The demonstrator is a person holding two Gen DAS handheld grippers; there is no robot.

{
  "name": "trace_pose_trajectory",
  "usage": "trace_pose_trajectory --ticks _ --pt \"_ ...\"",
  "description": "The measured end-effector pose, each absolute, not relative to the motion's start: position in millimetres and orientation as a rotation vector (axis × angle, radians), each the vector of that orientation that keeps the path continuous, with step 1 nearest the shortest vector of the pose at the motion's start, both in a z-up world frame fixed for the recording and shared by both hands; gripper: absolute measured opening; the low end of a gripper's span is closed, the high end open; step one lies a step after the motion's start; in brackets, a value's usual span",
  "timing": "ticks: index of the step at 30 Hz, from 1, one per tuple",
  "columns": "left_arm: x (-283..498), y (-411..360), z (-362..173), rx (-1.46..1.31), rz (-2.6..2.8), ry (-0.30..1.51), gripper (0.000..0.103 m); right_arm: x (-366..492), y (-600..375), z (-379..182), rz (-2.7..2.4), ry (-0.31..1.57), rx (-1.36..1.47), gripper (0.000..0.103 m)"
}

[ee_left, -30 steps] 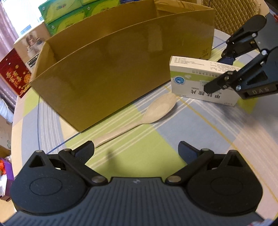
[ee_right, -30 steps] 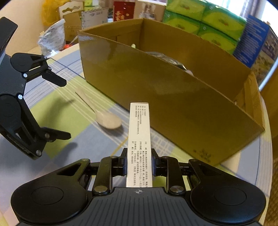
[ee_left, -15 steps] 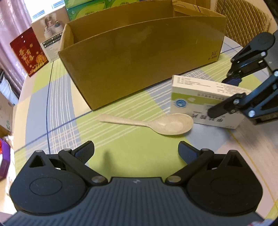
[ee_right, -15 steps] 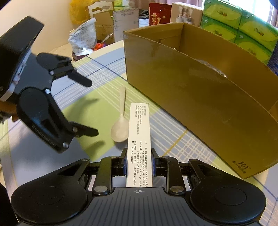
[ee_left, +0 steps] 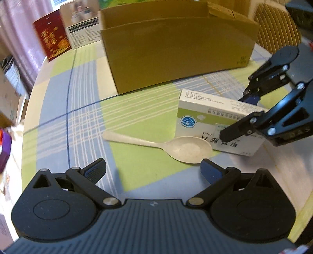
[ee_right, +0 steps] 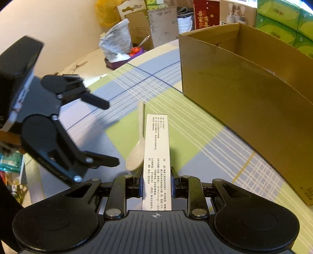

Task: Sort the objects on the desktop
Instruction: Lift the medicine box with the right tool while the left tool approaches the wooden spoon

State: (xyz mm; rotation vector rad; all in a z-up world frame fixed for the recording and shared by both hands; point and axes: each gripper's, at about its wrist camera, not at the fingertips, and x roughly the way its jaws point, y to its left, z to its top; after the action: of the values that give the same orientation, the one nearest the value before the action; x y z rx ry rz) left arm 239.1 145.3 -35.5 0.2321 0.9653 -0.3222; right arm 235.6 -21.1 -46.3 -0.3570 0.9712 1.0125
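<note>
Left gripper [ee_left: 153,169]: matte black body with a ribbed grey-black centre plate, two round side housings with oval recesses, silver pivot screws and blue finger pads [ee_left: 210,172]. Right gripper [ee_right: 156,183]: identical build, crosshair mark on the plate, embossed lettering visible at right of the left wrist view.

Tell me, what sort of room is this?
Probably a home dining or living room: a checked tablecloth covers the table, a woven chair stands behind the cardboard box, and green tissue packs are stacked nearby.
</note>
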Motion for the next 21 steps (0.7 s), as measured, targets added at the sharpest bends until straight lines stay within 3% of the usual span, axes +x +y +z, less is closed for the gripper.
trace_pose_trajectory --ticks 8,13,21 --pt "224.7 129.5 -26.2 0.195 -0.320 0.952 0.101 229.9 -24.5 -45.9 1.055 1.043 -0.303 0.022" --pt "221.5 119.0 -33.4 0.128 -0.242 0.963 0.101 228.1 -30.7 -40.6 0.930 0.966 -0.394 0.022" --pt "224.7 111.7 -46.9 -0.063 -0.084 0.931 0.090 227.7 -38.2 -43.1 0.781 0.902 -0.442 0.022"
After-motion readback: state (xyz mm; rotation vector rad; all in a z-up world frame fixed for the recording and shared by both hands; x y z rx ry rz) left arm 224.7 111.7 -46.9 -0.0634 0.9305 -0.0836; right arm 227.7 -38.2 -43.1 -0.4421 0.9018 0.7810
